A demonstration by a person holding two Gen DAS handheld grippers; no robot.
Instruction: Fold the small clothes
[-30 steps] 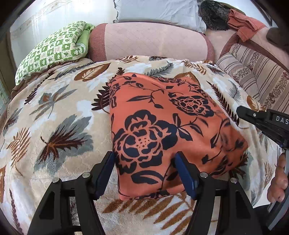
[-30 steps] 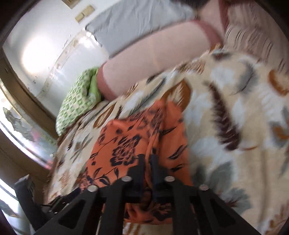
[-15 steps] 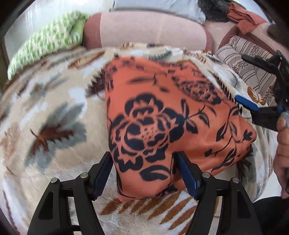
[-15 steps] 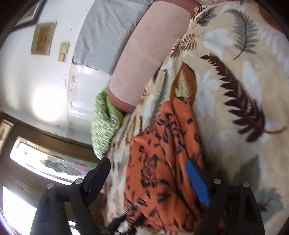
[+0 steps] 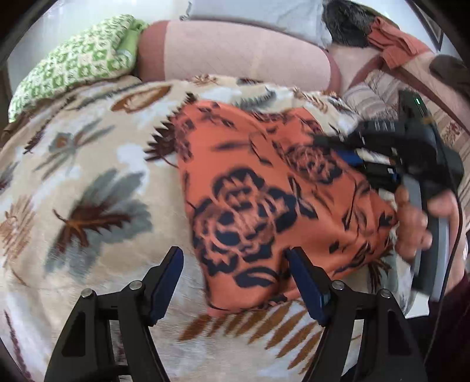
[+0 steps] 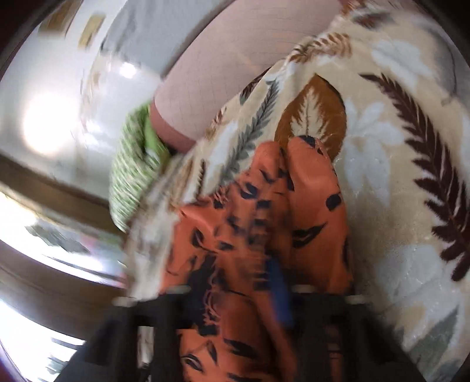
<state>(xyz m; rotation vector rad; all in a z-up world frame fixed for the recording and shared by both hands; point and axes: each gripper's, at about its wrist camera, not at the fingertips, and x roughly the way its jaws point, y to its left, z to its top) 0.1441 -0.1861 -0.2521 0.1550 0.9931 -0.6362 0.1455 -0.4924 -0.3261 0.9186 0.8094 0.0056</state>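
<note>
My left tongs (image 5: 235, 279) are wide open by the orange cloth (image 5: 264, 205) on the blanket (image 5: 88, 176). My right tongs (image 6: 255, 293) pinch the cloth.

Leaf-print blanket (image 5: 88, 188) covers bed. Pink bolster (image 5: 235, 55) along far edge; green checked pillow (image 5: 76, 61) at its left end, touching. Grey pillow (image 5: 258, 14) behind bolster. Striped cushion (image 5: 379, 97) at right, rust cloth (image 5: 393, 44) and dark furry item (image 5: 349, 26) above it. Window (image 6: 44, 223) at left, blurred.
</note>
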